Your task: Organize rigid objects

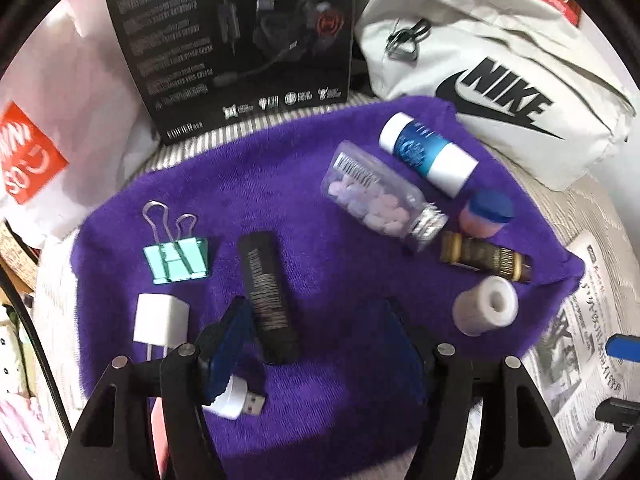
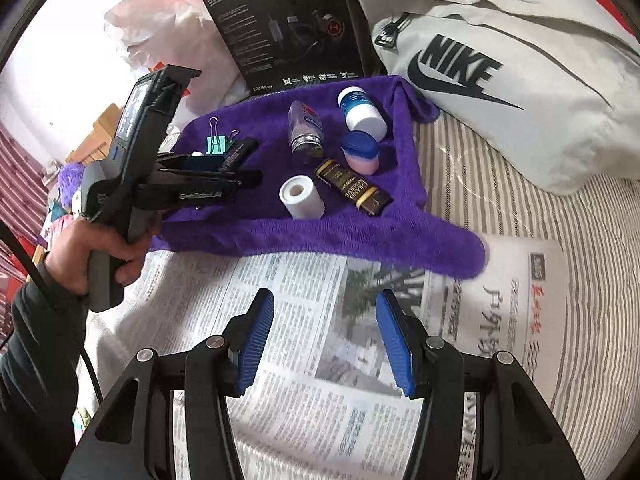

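A purple towel (image 1: 320, 208) carries the small items. On its left side lie a mint binder clip (image 1: 178, 260), a white charger plug (image 1: 160, 320) and a black stick (image 1: 266, 292). On the right lie a clear pill bottle (image 1: 380, 196), a blue-and-white bottle (image 1: 428, 152), a pink jar with a blue lid (image 1: 486, 214), a brown tube (image 1: 486, 258) and a white roll (image 1: 486, 306). My left gripper (image 1: 314, 312) is open over the towel's near part; a white USB plug (image 1: 236, 398) lies by its left finger, and the black stick's end is between the jaws, untouched. My right gripper (image 2: 326, 340) is open over newspaper (image 2: 304, 360), holding nothing.
A black headset box (image 1: 240, 40) stands behind the towel, a pale Nike bag (image 1: 500, 80) at the back right. White plastic bags (image 1: 60, 120) are at the left. Striped bedding (image 2: 500, 184) lies right of the towel. A hand (image 2: 100, 252) holds the left gripper's handle.
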{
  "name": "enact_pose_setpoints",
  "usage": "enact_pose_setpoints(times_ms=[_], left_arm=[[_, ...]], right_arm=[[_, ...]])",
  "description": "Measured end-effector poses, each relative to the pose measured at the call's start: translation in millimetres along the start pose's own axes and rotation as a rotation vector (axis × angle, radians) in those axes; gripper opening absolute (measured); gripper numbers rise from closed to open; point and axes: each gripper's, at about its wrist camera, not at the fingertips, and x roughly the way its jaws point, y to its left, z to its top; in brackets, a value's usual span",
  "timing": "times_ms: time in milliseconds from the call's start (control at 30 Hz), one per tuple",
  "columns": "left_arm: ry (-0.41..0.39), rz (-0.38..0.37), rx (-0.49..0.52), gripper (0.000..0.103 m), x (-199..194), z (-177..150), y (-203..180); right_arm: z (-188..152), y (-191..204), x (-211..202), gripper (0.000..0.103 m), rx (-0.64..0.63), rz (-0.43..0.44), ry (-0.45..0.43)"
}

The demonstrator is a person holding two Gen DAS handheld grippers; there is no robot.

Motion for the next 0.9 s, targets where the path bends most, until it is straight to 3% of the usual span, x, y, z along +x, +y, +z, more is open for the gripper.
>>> enact_pose_setpoints(times_ms=[100, 200, 267, 467, 633, 767, 900], left_arm=[[-0.031, 0.035, 0.015, 0.066, -21.2, -4.8, -7.1], [-0.066, 0.021, 0.003, 0.070, -46.2, -11.3, -9.6], [-0.082, 0.021, -0.008, 0.082, -64.0, -16.2, -11.9], [-0.135, -0.007, -0.076, 0.098, -112.5, -43.6, -17.3], [-0.140, -0.057, -0.159, 0.101, -141.5, -74.0, -16.4], [-0.132, 0.012, -0.178, 0.102, -153.4, -93.7, -16.5], [-0.133, 0.031, -0.198, 0.102, -163.2, -107.0, -16.2]], right_arm=[[-6.5, -0.9, -9.2, 0.053, 0.001, -0.007, -0.007], [-9.7, -1.5, -17.3, 0.053, 0.006, -0.019, -0.021], [-10.6, -2.8, -22.7, 0.053, 0.017, -0.026, -0.036], [-5.6, 1.9, -34.9, 0.060, 0.032, -0.065, -0.076], [-1.5, 16.1, -38.9, 0.071, 0.027, -0.080, -0.091], [-0.2, 27.9, -41.1, 0.082, 0.013, -0.102, -0.095], [0.1, 37.7, -43.7, 0.088, 0.007, -0.121, -0.108]])
